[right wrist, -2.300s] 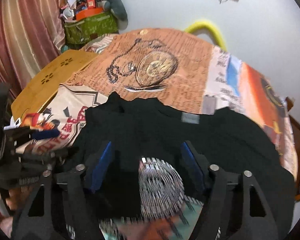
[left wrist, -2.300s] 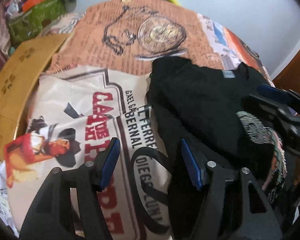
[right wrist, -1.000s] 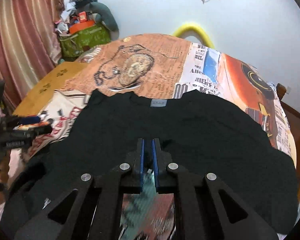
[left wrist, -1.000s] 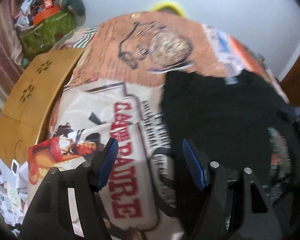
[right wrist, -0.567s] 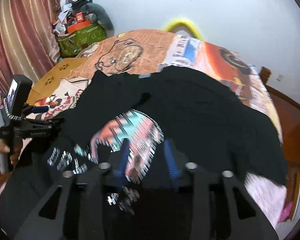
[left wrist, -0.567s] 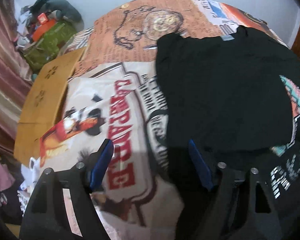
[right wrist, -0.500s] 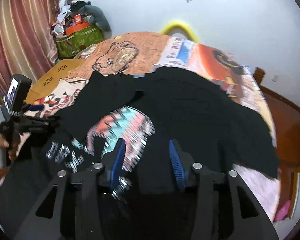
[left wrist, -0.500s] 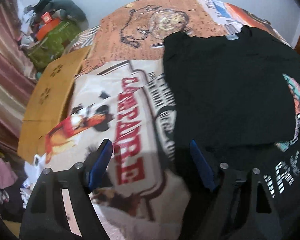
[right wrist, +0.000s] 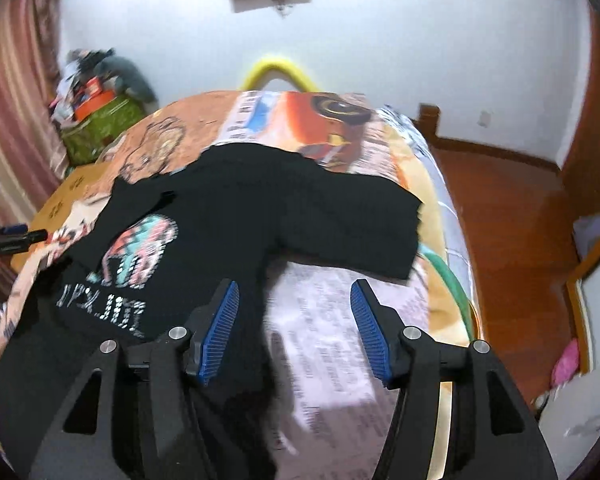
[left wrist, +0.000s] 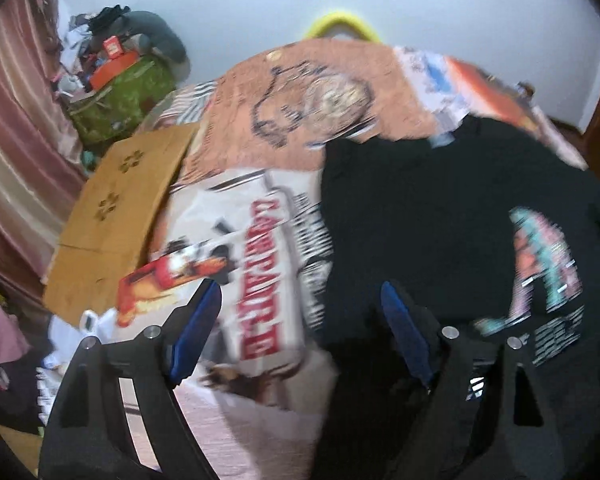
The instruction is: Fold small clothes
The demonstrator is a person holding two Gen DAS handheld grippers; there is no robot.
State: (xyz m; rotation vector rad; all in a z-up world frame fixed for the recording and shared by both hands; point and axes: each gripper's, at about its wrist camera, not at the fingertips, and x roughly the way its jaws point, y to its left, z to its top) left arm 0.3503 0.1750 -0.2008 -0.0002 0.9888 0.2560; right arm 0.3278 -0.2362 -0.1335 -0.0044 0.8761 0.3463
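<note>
T-shirt (right wrist: pixel 284 208) flat on bed (right wrist: pixel 432 184), collar toward far wall; both grippers' jaws just opened wide, empty.

Black T-shirt (right wrist: pixel 300 208): matt knit cloth with a multicoloured print, lying partly between the jaws of the right gripper (right wrist: pixel 294 330). Bedspread (left wrist: pixel 312 92): printed woven cloth, matt, beyond both sets of jaws. Gripper bodies: matt black plastic with bright metal pins; jaw pads (right wrist: pixel 220 334): blue, ribbed, rubber-like. Left gripper (left wrist: pixel 300 332): same build. Board (left wrist: pixel 132 196) left of the left jaws: tan, matt, cardboard-like with cut-out marks. Floor (right wrist: pixel 512 240) right of the right jaws: glossy red-brown wood. Curtain (left wrist: pixel 12 120): striped cloth with slight sheen.
</note>
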